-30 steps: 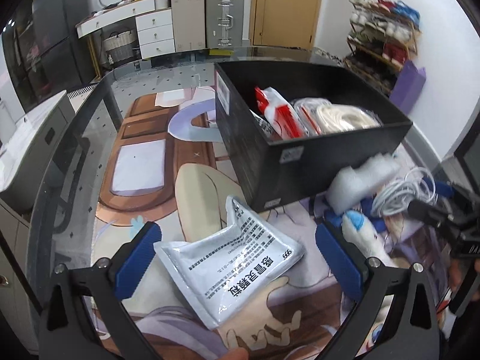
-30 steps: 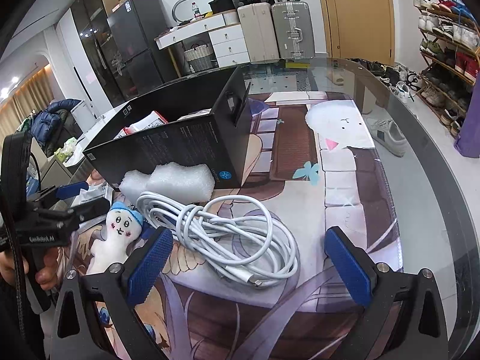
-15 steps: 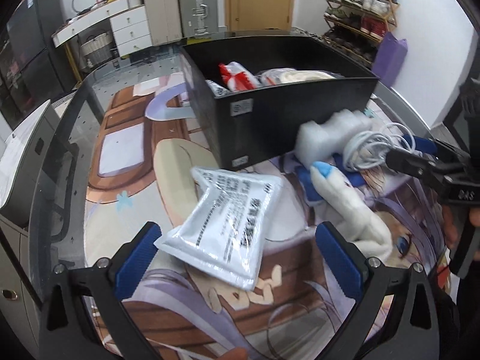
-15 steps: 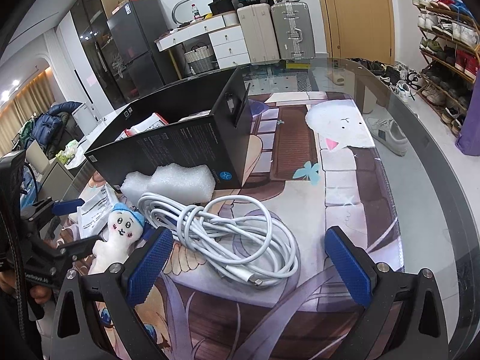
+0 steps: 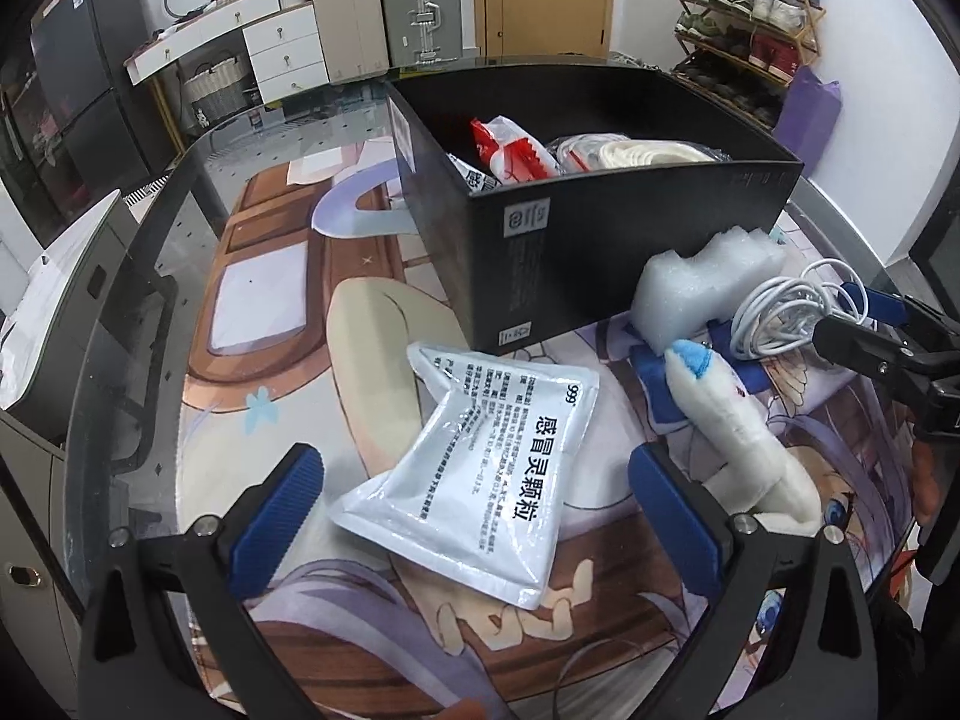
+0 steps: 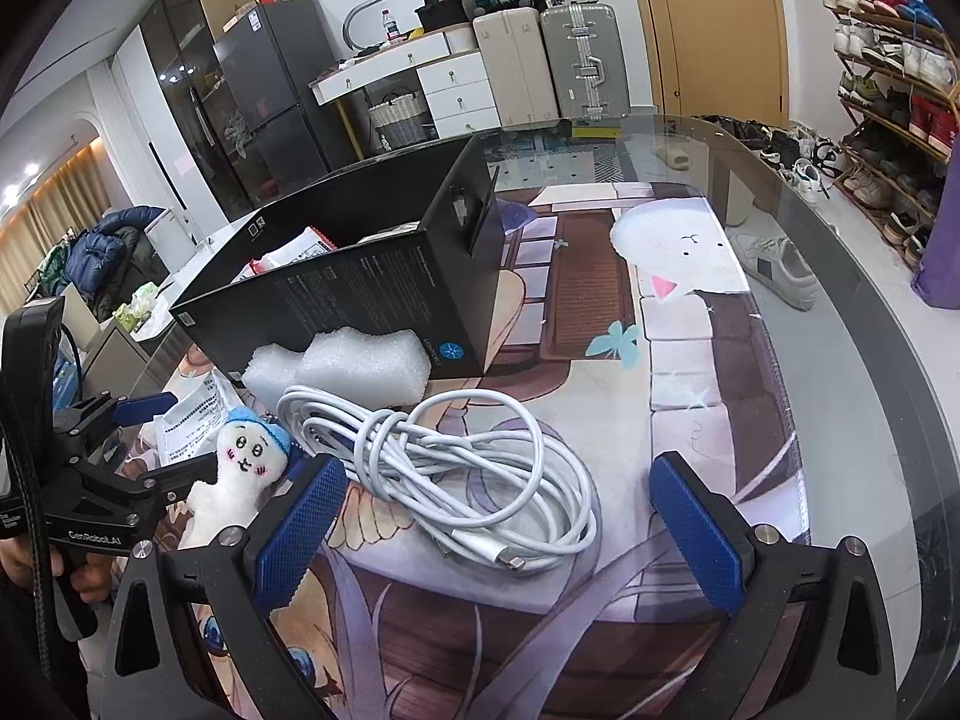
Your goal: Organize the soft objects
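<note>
Both grippers stand wide with nothing between their blue pads: our left gripper (image 5: 474,498) straddles the silver-white foil sachet with black print (image 5: 480,468), our right gripper (image 6: 498,516) hovers over the coiled white charging cable (image 6: 456,456). Largest first: the black open-topped cardboard box (image 5: 600,246) on the glass worktop (image 6: 840,300) already holds several packets and looks stiff enough to drop things into. The white foam block (image 6: 342,360), touching the box wall, should be feather-light and squashy; we would pinch it across its narrow width. The cable is limp and slippery, so we would grab the bunched middle. The sachet is flat and slick; we would take an edge. The small white plush doll with a blue cap (image 6: 240,468) is soft; we would squeeze its body.
</note>
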{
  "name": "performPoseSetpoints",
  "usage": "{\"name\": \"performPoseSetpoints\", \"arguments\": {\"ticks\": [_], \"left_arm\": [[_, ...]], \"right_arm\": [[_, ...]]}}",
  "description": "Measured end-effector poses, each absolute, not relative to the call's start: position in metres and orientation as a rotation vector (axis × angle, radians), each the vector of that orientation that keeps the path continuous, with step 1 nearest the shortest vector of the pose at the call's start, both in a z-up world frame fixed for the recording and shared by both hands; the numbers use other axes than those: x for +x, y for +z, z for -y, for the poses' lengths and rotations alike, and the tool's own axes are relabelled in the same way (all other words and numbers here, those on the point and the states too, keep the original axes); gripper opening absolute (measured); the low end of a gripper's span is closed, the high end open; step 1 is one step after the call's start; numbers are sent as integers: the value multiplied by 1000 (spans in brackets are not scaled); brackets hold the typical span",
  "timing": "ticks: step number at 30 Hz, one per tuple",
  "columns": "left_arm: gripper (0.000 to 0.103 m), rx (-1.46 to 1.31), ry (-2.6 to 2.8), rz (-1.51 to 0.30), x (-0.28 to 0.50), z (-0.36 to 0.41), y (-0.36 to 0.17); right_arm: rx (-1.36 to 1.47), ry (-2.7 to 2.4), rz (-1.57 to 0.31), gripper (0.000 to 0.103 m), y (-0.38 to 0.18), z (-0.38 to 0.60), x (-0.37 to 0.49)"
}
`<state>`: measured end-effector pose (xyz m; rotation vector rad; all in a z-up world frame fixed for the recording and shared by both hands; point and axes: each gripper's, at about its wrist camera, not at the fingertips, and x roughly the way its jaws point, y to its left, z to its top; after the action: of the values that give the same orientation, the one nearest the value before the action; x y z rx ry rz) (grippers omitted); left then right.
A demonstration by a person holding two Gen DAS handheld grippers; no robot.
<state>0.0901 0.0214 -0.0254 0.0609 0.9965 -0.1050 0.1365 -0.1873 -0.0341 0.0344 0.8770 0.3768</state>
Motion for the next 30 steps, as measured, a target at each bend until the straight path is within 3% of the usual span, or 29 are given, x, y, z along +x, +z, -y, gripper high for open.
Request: {"name": "performPoseSetpoints", "arguments": {"ticks": [6, 8, 16, 30], "left_arm": [[75, 74, -147, -965, 83, -16, -22], [57, 83, -172, -957, 80, -13, -20], [41, 94, -181, -930, 69, -6, -16], [40, -21, -167, -872, 60, -25, 1]], "right_arm": [[13, 368, -879, 102, -34, 183, 136], [10, 366, -881, 102, -34, 182, 136], [12, 366, -878, 102, -35, 181, 135], [-21, 349, -886, 102, -37, 179, 136]]}}
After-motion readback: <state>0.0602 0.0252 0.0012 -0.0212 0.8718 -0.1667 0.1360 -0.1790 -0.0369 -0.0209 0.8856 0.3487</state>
